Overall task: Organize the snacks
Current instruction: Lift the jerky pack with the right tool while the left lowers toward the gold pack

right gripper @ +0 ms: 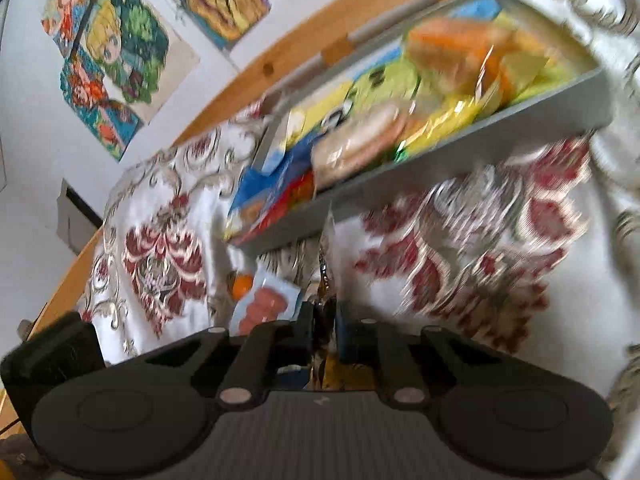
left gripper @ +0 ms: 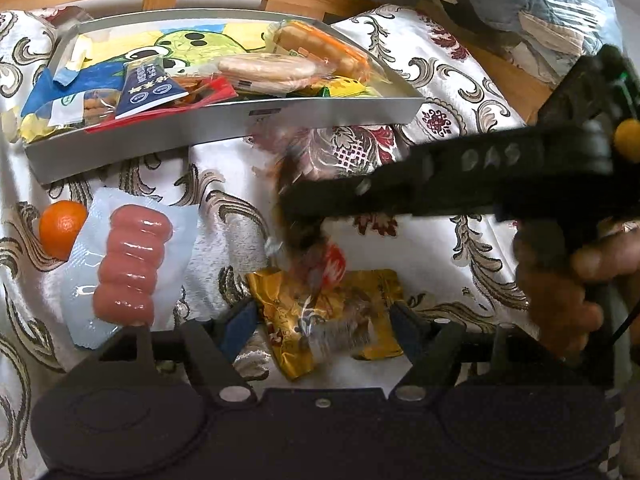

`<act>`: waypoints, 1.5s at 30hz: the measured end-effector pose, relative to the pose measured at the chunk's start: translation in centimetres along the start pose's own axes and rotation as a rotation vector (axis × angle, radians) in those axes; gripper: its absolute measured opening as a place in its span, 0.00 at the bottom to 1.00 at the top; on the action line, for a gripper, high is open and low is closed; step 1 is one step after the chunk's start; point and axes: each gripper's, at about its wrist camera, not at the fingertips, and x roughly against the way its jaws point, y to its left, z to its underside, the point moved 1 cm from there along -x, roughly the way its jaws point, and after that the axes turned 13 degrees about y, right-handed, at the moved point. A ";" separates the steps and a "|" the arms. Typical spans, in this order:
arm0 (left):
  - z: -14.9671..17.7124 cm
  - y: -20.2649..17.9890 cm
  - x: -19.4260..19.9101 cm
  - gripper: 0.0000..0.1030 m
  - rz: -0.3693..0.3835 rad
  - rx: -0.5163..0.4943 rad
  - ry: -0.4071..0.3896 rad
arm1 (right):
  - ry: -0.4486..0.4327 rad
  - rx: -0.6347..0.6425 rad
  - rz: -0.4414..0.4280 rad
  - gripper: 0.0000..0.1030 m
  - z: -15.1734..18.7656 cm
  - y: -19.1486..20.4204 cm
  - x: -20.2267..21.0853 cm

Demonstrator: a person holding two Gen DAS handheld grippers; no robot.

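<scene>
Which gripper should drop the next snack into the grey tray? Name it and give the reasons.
Right. The right gripper is shut on a snack wrapper and points toward the grey tray. The left gripper is open and low over the gold packet on the cloth, holding nothing.

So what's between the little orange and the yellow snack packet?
The sausage pack lies between the orange and the yellow packet, seen in the left wrist view.

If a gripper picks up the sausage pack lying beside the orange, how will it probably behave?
The sausage pack looks glossy, so the fingers may slip on it. Its flat clear border seems thin and would probably bend if pinched there. The ridged sausage inside looks thick, so the pack is likely heavy for its size and may sag.
</scene>
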 end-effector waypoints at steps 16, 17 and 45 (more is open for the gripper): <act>-1.0 -3.6 -2.5 0.99 -0.136 -0.043 0.035 | -0.172 -0.119 0.074 0.11 -1.3 -2.4 7.3; -1.1 -3.9 -2.9 0.99 -0.161 -0.054 0.044 | -0.176 -0.121 0.075 0.11 -1.3 -2.5 7.3; -0.3 -4.0 -1.4 0.58 -0.246 0.041 -0.010 | -0.111 -0.157 0.077 0.12 0.5 -2.4 7.0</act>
